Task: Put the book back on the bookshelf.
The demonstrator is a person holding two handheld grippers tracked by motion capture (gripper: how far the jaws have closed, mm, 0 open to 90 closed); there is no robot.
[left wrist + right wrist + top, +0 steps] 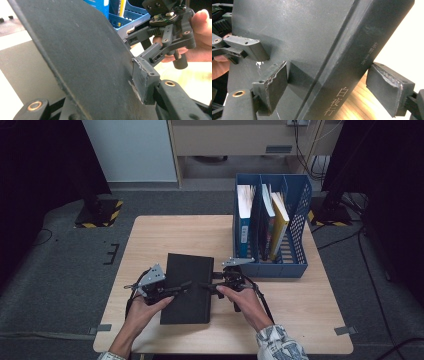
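Right gripper view, nearest first: the right gripper (332,85) straddles the spine of the black book (294,40), one pad (275,82) lying against the cover, the other pad (387,87) standing just off the spine with wood visible in the gap. Judgement: the jaws are partly closed around the spine edge but not clamped. Spine lettering runs along the book's long axis, which passes diagonally between the jaws and away from the camera.

Left gripper view: the left gripper (100,105) has the opposite long edge of the book (82,57) between its jaws; one pad (142,82) presses on the cover, so this side reads as gripped. The cover rises at a tilt, so the book is lifted off the table on edge here.

High view: the book (187,287) lies between both grippers, left gripper (167,291) at its left edge, right gripper (217,287) at its right, long axis pointing away from the person. Beyond the right gripper, just past it, stands the blue rack (300,220) with upright books; the right hand is nearer to it. Only this view gives the rack's bearing; the gripper views give pad contact
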